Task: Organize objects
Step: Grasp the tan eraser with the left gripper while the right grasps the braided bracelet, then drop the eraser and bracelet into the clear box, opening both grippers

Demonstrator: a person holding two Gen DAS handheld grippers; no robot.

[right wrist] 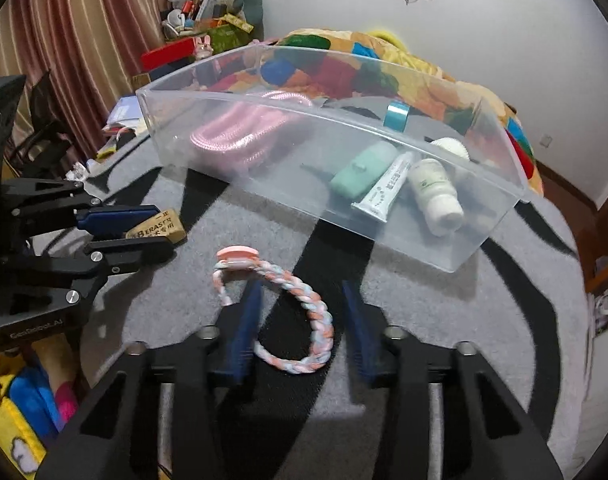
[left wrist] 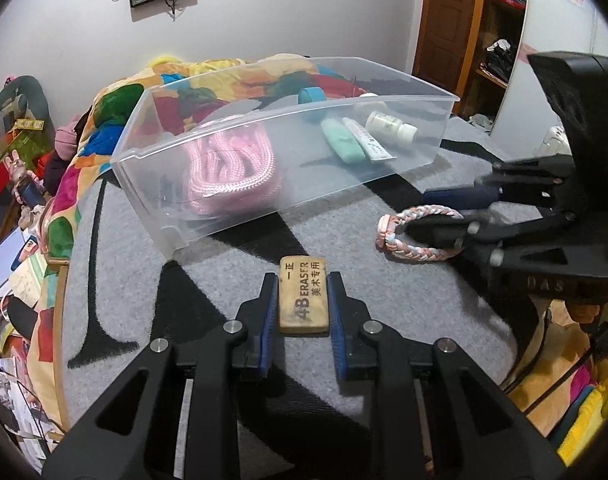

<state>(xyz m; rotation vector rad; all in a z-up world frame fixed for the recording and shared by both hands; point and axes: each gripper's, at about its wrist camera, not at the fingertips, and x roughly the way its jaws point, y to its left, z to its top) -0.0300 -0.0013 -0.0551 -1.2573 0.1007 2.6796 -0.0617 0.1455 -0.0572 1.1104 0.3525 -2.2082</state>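
While both tools sit low over the grey and black rug (left wrist: 116,280), I read this as a double pick, one loose item for each hand. My left gripper (left wrist: 304,304) has its blue pads on either side of the tan eraser (left wrist: 304,298), narrowed to about the eraser's width; the pads look to be touching its long edges, though I cannot be sure the squeeze has fully taken. Gripping across the narrow dimension makes sense, since the block is flat and would slip if taken by its ends. My right gripper (right wrist: 300,320) is spread wide, holding nothing, with one finger passing through the loop of the braided bracelet (right wrist: 292,312) and the other outside it, so that closing would pinch one strand of the braid, a surer hold than trying to span the whole ring. The bracelet lies flat on the rug, just beside the eraser and near the front wall of the clear plastic bin (left wrist: 288,160). That bin already holds a pink rope (left wrist: 232,164), a mint case (left wrist: 341,142), a white tube (left wrist: 369,144), a small white bottle (left wrist: 389,126) and a blue tape roll (left wrist: 311,100), which tells me where these last two belong. Its front wall stands tall, so I judge each load must be lifted clear before moving across.
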